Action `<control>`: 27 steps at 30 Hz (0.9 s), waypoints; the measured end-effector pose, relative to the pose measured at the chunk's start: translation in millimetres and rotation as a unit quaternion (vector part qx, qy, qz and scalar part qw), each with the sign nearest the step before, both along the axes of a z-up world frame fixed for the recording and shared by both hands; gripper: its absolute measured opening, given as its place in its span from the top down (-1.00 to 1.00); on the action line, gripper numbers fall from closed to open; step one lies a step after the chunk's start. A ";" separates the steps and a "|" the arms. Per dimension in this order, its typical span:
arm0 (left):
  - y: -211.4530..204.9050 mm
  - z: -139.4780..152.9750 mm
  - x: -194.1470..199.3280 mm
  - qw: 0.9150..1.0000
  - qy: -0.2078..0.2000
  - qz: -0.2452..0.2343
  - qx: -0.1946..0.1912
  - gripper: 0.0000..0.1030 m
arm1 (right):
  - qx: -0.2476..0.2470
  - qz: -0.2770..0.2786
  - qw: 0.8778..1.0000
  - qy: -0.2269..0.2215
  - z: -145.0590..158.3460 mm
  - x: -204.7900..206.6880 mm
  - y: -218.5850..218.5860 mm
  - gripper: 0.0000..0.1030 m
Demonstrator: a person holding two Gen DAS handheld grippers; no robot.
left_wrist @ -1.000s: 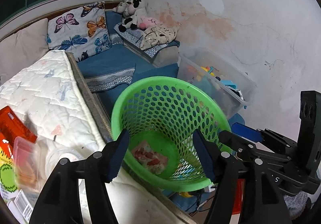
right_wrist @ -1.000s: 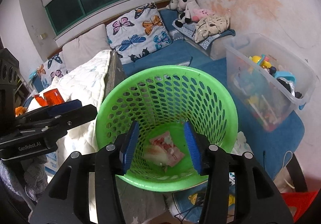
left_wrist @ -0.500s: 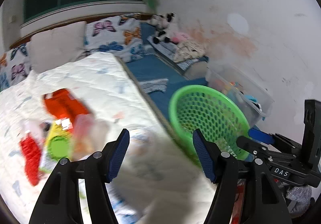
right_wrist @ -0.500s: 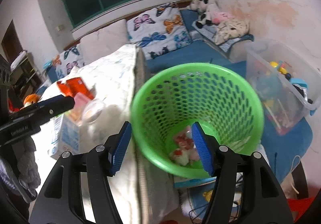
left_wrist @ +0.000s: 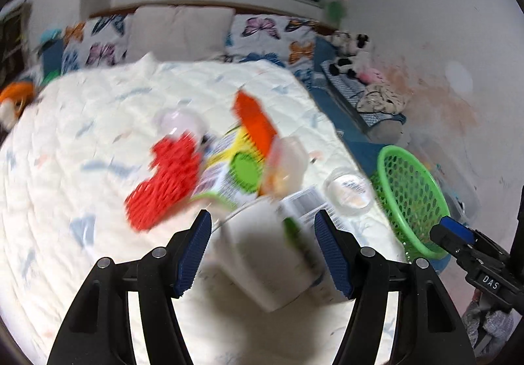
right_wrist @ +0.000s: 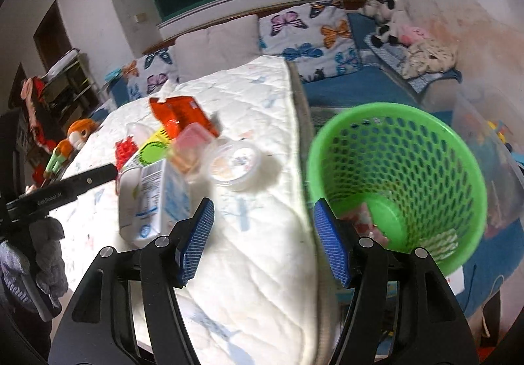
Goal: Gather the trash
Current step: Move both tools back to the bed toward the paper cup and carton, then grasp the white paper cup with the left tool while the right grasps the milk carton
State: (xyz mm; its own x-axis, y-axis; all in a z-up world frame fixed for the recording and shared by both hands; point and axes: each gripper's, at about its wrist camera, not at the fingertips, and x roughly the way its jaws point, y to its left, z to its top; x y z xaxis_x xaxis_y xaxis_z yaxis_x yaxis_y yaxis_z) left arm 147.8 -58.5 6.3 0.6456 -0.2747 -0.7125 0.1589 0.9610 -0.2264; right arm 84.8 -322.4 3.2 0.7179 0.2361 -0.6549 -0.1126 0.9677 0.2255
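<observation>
A heap of trash lies on the white quilted bed (left_wrist: 65, 168): a white milk carton (left_wrist: 278, 253) (right_wrist: 154, 198), an orange box (left_wrist: 255, 122) (right_wrist: 183, 113), a red net (left_wrist: 163, 175), a clear round lid (left_wrist: 348, 191) (right_wrist: 234, 163) and a pink tub (right_wrist: 190, 145). My left gripper (left_wrist: 265, 250) is open, its jaws either side of the carton. My right gripper (right_wrist: 262, 237) is open and empty over the bed's edge. The green basket (right_wrist: 409, 122) (left_wrist: 412, 181) stands beside the bed with a wrapper (right_wrist: 363, 221) inside.
Butterfly pillows (right_wrist: 314, 31) and plush toys (right_wrist: 389, 18) line the far wall. A clear storage box (right_wrist: 497, 136) of toys stands right of the basket. An orange plush toy (right_wrist: 75, 136) lies at the bed's left side.
Both grippers swung left from over the basket to the bed. My right gripper opened wider, leaving the wrapper in the basket. My left gripper now frames the milk carton.
</observation>
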 end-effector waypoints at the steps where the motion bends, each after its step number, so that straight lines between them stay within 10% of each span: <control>1: 5.6 -3.5 -1.5 1.000 0.008 0.005 -0.008 -0.23 | 0.001 0.004 1.000 0.000 0.0 0.8 3.4 -0.24; 27: 4.9 -53.0 19.3 0.989 0.100 0.013 -0.105 -0.30 | -0.009 0.060 0.998 0.017 -9.0 12.8 53.3 -0.24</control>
State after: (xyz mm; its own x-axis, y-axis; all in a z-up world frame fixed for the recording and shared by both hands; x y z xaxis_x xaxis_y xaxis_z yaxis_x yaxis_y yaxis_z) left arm 167.0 -53.6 -46.7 0.5072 -0.4147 -0.7555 0.0665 0.8928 -0.4455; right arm 97.6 -269.0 -5.8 0.6631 0.3072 -0.6826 -0.2206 0.9516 0.2140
